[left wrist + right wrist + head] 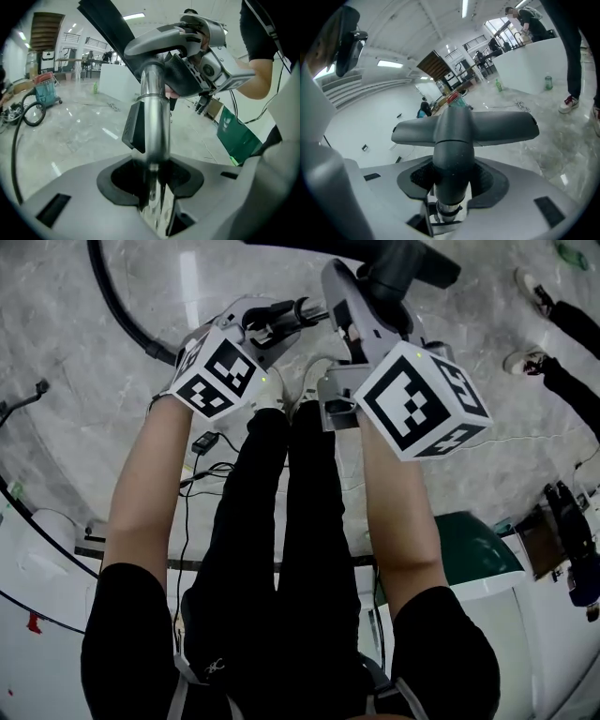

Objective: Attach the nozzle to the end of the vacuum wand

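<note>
My left tool clamps the vacuum wand and my right tool the nozzle neck; the wand end meets that neck just behind my right jaws, full seating judged outstanding.

Marble floor; green bin, perhaps

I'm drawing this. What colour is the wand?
The wand is shiny silver, seen best in the left gripper view.
</note>
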`<action>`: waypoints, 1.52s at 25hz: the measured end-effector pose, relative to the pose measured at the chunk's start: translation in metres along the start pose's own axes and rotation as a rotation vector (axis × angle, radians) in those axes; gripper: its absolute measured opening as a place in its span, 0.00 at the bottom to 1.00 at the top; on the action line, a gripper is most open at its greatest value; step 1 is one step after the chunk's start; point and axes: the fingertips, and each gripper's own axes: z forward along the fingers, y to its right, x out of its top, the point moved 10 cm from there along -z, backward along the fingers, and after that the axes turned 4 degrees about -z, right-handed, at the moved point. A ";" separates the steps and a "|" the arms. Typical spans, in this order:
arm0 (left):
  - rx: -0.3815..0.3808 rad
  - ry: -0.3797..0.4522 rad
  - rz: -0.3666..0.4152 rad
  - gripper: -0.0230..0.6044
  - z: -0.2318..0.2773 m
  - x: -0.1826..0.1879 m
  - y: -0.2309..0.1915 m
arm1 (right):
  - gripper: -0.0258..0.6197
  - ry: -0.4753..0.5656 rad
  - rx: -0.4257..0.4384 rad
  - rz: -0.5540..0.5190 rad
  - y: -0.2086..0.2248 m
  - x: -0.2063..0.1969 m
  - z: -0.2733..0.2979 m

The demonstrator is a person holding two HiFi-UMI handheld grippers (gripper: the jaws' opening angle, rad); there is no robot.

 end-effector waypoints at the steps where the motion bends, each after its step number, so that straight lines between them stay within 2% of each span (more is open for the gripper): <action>1: 0.003 0.001 -0.003 0.29 0.003 -0.002 0.000 | 0.31 -0.027 0.027 -0.002 0.004 0.003 -0.003; 4: 0.019 -0.007 0.001 0.29 0.010 -0.005 0.002 | 0.32 -0.147 0.090 0.038 0.017 0.015 -0.012; 7: 0.025 -0.025 0.026 0.29 0.014 -0.009 0.005 | 0.32 -0.263 0.103 0.082 0.024 0.019 -0.010; 10: 0.015 -0.037 0.032 0.28 0.017 -0.013 0.005 | 0.33 -0.345 0.108 0.041 0.030 0.019 -0.005; 12: -0.018 -0.038 0.028 0.28 0.016 -0.015 0.001 | 0.33 -0.325 0.206 -0.025 0.033 0.017 -0.001; 15: -0.103 -0.059 0.029 0.28 0.007 -0.017 0.000 | 0.33 -0.254 0.463 -0.152 0.038 0.008 -0.001; 16: -0.108 -0.075 0.031 0.28 0.006 -0.017 0.001 | 0.33 -0.238 0.519 -0.173 0.039 0.007 -0.001; 17: -0.095 -0.092 0.032 0.28 0.006 -0.015 0.002 | 0.33 -0.233 0.527 -0.176 0.040 0.006 -0.001; 18: -0.070 -0.111 0.029 0.28 0.008 -0.014 0.002 | 0.33 -0.236 0.487 -0.162 0.039 0.006 -0.002; 19: -0.039 -0.130 0.025 0.28 0.011 -0.014 0.003 | 0.33 -0.246 0.407 -0.129 0.038 0.004 -0.002; 22: 0.041 -0.184 0.035 0.28 0.022 -0.022 0.009 | 0.33 -0.312 0.045 0.025 0.030 -0.008 0.000; 23: 0.049 -0.196 0.044 0.28 0.024 -0.026 0.011 | 0.33 -0.330 -0.033 0.056 0.027 -0.013 0.001; 24: 0.044 -0.202 0.052 0.28 0.024 -0.029 0.012 | 0.33 -0.340 -0.045 0.057 0.025 -0.016 0.002; 25: 0.026 -0.203 0.057 0.28 0.021 -0.032 0.012 | 0.33 -0.345 0.009 0.028 0.024 -0.018 0.001; 26: -0.004 -0.198 0.060 0.28 0.016 -0.033 0.012 | 0.33 -0.341 0.110 -0.025 0.024 -0.019 0.001; 29: -0.093 -0.156 0.056 0.28 0.004 -0.033 0.004 | 0.33 -0.245 0.499 -0.184 0.030 -0.022 0.007; 30: -0.110 -0.143 0.047 0.28 0.002 -0.033 0.003 | 0.33 -0.213 0.588 -0.205 0.033 -0.023 0.010; 31: -0.114 -0.139 0.036 0.28 0.001 -0.034 0.003 | 0.33 -0.193 0.628 -0.207 0.035 -0.025 0.012; 32: -0.102 -0.141 0.025 0.28 0.002 -0.034 0.003 | 0.33 -0.180 0.618 -0.195 0.036 -0.026 0.013; 34: -0.037 -0.157 0.010 0.29 0.007 -0.030 0.002 | 0.33 -0.170 0.484 -0.142 0.036 -0.024 0.015; 36: 0.027 -0.172 -0.002 0.29 0.014 -0.027 0.005 | 0.32 -0.203 0.249 -0.062 0.033 -0.024 0.014; 38: 0.058 -0.177 -0.006 0.29 0.023 -0.028 0.012 | 0.32 -0.239 -0.003 0.034 0.032 -0.028 0.012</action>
